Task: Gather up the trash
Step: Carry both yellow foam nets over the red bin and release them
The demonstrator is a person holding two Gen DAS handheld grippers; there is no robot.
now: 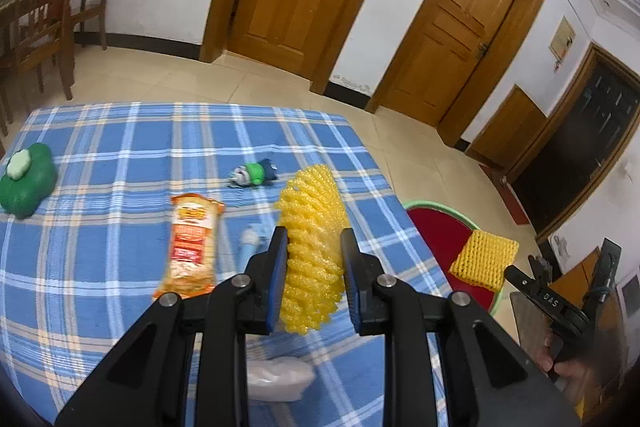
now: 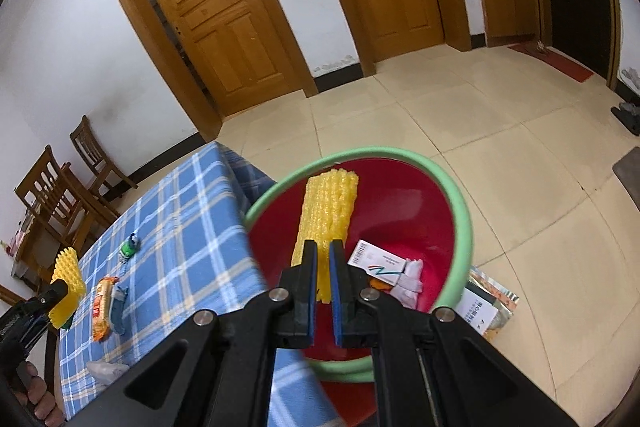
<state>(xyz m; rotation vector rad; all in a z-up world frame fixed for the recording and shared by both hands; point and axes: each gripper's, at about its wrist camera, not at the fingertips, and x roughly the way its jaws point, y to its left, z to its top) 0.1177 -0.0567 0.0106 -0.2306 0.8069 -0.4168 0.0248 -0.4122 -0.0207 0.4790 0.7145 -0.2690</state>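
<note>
We see the table (image 1: pixel 100 155), covered by a blue plaid cloth, cut off at its near edge by the gripper frames. The red basin (image 2: pixel 416 195) with a green rim stands on the floor just right of the table; its near side is hidden. The left gripper (image 1: pixel 314 239) clamps a yellow foam net (image 1: pixel 312 211) above the cloth. The right gripper (image 2: pixel 323 251) pinches a second yellow foam net (image 2: pixel 330 203) over the basin, jaws nearly closed. Smaller wrappers on the cloth are blurred.
</note>
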